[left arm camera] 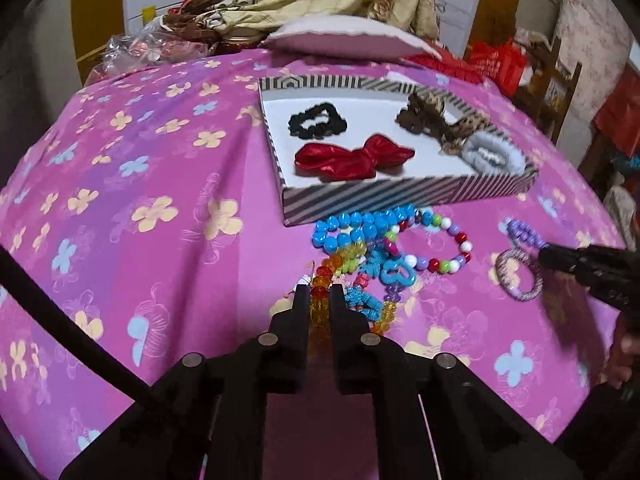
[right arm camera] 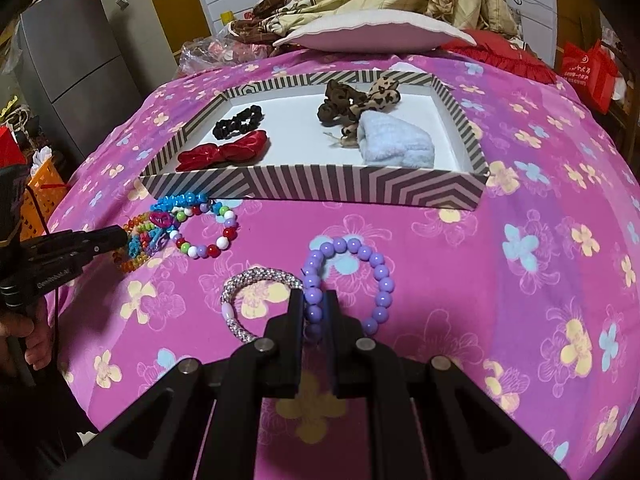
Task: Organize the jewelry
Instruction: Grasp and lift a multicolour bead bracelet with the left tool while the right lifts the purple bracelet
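Left claw [left arm camera: 319,296] pinches the orange-red bead strand [left arm camera: 320,308] at the near edge of the tangled bracelet pile [left arm camera: 384,248], just in front of the striped box [right arm camera: 312,190]. Right claw [right arm camera: 314,300] is pressed onto the purple bead bracelet [right arm camera: 376,276] on the bed – sparkly bangle [right arm camera: 256,284] touching it. Risks: strand drags the whole tangle along, 2 items snag – beads slip out.

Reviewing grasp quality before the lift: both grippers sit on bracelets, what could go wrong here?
1. The left gripper pinches the amber bead bracelet, which lies tangled in the bracelet pile; lifting may drag neighbours.
2. The right gripper grips the purple bead bracelet touching the sparkly bangle; it may shift.
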Motion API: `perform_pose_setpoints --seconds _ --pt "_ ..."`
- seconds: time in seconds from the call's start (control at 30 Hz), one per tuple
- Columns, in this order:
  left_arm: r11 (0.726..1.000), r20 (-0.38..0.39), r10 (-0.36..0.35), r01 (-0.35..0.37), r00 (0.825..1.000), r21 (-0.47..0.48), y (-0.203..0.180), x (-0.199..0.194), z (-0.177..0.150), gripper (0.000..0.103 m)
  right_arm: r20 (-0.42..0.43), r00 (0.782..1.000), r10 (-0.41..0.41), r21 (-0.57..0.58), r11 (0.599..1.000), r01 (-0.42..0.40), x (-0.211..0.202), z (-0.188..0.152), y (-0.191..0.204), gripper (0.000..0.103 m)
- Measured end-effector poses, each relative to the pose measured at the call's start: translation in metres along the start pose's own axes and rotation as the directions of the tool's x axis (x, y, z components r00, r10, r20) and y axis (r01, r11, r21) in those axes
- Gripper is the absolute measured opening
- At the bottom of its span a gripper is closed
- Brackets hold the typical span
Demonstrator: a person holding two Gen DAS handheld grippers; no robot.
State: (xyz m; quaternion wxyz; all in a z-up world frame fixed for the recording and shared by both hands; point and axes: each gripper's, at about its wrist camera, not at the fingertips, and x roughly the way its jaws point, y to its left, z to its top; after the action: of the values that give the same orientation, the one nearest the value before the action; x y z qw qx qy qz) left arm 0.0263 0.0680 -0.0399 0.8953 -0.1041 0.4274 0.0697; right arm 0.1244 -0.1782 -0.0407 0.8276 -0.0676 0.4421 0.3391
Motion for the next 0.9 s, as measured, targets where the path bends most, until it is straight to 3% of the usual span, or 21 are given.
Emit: perform_pose_setpoints --seconds 0.37,0.6,0.9 --pt "0.994 0.09 -0.081 0.086 0.993 -0.06 0.008 -0.024 0.006 0.0 0.069 0.998 0.002 0.045 0.999 -0.005 -0.014 0.005 -0.01 0.01" --pt "0.98 0.167 -0.177 0.189 0.97 -0.056 -0.003 -0.039 0.01 0.0 0.161 0.987 0.028 0.06 0.997 -0.038 -0.035 0.009 -0.014 0.01" --pt "0.971 0.192 -0.224 0.236 0.955 -0.04 -0.021 -0.04 0.017 0.0 0.173 0.984 0.03 0.063 0.997 -0.042 -0.039 0.008 -0.016 0.01"
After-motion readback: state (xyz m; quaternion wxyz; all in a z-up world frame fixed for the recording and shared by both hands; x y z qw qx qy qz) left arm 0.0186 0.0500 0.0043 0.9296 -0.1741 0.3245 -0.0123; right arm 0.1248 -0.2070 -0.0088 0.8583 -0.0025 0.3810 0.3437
